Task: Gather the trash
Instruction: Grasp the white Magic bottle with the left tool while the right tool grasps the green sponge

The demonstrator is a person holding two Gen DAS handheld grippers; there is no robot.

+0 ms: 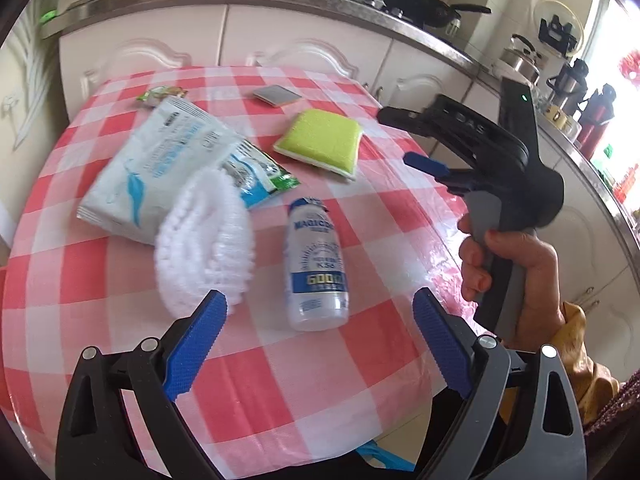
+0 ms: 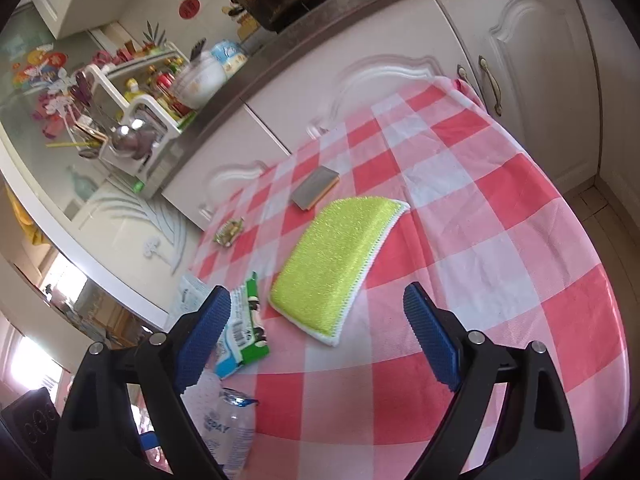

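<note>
Hovering above checked tablecloth [image 1: 360, 208], both grippers spread wide, gripping nothing.
Left gripper [image 1: 320, 340] at lower frame frames plastic bottle [image 1: 316, 264] lying flat, centre; right gripper [image 2: 318, 336] sits near yellow-green sponge [image 2: 336, 264], mid-frame.

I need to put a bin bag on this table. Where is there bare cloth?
Bare: the near strip between the bottle and the table edge, and the right side past the sponge. Crowded: the left, where white pouch, foam net and green packet overlap.
</note>
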